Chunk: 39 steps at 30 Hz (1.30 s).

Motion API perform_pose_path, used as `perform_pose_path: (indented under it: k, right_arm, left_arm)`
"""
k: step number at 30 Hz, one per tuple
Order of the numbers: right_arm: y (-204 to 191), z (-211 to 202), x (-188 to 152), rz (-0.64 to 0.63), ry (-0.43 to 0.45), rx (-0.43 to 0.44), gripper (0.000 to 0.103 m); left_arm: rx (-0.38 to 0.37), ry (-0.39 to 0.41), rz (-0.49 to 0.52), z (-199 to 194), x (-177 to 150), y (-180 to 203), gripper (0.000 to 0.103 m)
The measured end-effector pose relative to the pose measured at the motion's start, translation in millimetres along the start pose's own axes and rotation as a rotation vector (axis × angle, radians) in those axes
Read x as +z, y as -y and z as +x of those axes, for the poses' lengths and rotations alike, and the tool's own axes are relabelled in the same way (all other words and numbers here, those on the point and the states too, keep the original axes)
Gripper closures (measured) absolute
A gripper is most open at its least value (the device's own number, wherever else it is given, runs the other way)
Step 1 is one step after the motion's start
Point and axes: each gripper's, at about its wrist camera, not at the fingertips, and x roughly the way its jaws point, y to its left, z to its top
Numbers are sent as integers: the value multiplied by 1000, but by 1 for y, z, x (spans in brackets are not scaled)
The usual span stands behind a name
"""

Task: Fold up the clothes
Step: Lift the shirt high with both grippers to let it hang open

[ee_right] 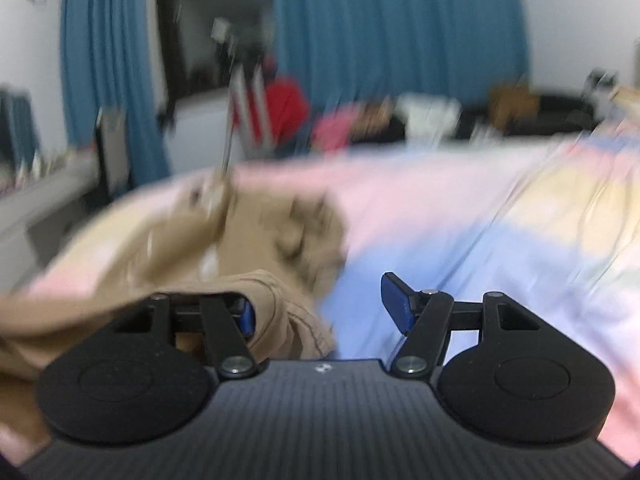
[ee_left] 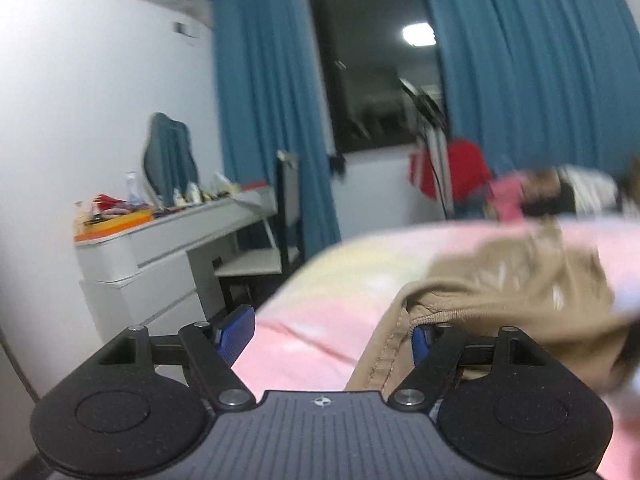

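Bed [ee_left: 320, 320] under pastel cover, pink and yellow patches at near end; blue and yellow bands further right [ee_right: 500, 220]. Tan garment [ee_left: 500, 280] lies crumpled directly on cover, stitched hem bunched at near edge. Blurred heap of clothes [ee_right: 400, 120] along far edge; whether it rests on bed, cannot tell.

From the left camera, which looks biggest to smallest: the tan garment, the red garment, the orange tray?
1. Tan garment, though nearness to the camera inflates it.
2. Red garment.
3. Orange tray, looking only slightly smaller, so that order is unsure.
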Motion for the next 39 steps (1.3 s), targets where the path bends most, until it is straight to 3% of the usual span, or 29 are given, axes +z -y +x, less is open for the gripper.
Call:
perform_pose_path:
  k: [3, 11, 15, 18, 20, 22, 28, 34, 39]
  right_arm:
    - [-4, 21, -9, -8, -158, 59, 40]
    - [-19, 6, -9, -117, -104, -22, 40]
    - [-12, -32, 13, -69, 165, -112, 37]
    - [-9, -71, 52, -29, 265, -81, 34]
    - [-6, -97, 78, -2, 332, -59, 32]
    - [-4, -123, 104, 25, 399, -38, 32]
    - [2, -201, 183, 107, 600, 28, 32]
    - [8, -295, 249, 89, 774, 70, 27]
    - [18, -363, 291, 94, 832, 126, 25]
  left_arm:
    - [10, 40, -40, -9, 9, -9, 25]
    - [15, 57, -63, -12, 21, -16, 25]
    - [-7, 110, -116, -16, 28, -17, 25]
    - [-32, 164, -203, -32, 45, -25, 25]
    - [-25, 251, -246, -51, 65, -30, 25]
    - [-22, 336, -294, -73, 90, -35, 25]
    - [-70, 456, -397, -124, 188, -57, 25]
    - [-106, 564, -378, -175, 274, -83, 23]
    - [-162, 616, -361, -218, 328, -102, 21]
